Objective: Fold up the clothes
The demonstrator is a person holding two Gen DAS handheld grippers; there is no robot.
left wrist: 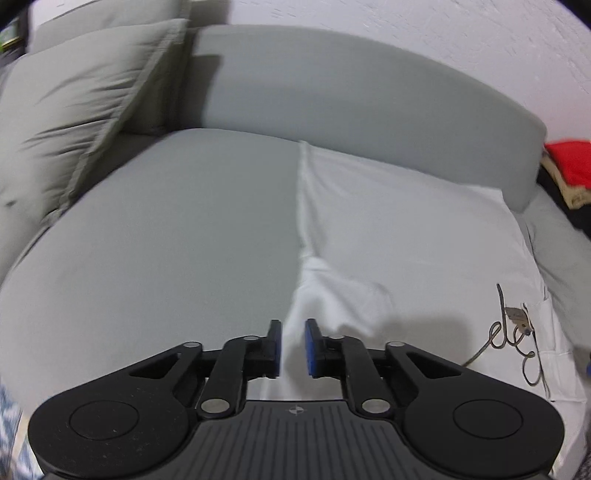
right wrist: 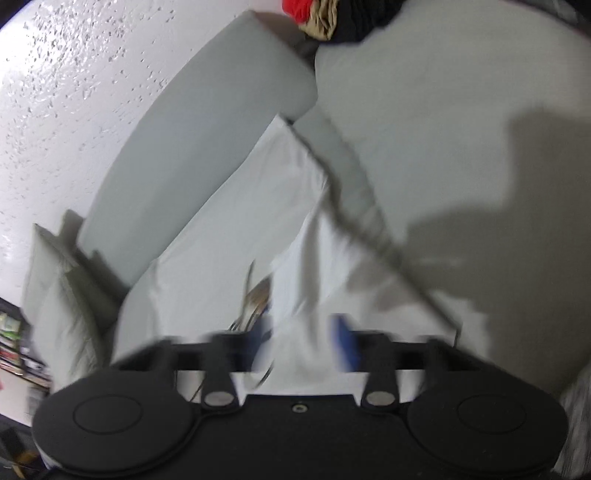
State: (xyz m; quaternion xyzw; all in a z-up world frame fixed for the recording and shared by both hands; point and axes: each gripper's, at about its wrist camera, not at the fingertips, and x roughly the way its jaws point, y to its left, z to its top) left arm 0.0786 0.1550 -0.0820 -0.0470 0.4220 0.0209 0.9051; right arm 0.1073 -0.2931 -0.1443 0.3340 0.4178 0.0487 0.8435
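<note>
A white garment (left wrist: 388, 229) with a dark handwritten print (left wrist: 517, 332) lies spread on a grey sofa seat (left wrist: 166, 240). My left gripper (left wrist: 292, 345) is at the garment's near left edge. Its blue pads stand close together with a bunched fold of white cloth pinched between them. In the blurred right wrist view the same garment (right wrist: 236, 229) rises in a tented fold towards my right gripper (right wrist: 303, 343). White cloth fills the gap between that gripper's blue pads, which seem to press on it.
The sofa's grey backrest (left wrist: 332, 81) runs behind the garment, against a white textured wall (left wrist: 443, 37). A grey pillow (left wrist: 74, 110) leans at the left. A heap of red, tan and black clothes (left wrist: 569, 162) sits at the sofa's right end (right wrist: 325, 14).
</note>
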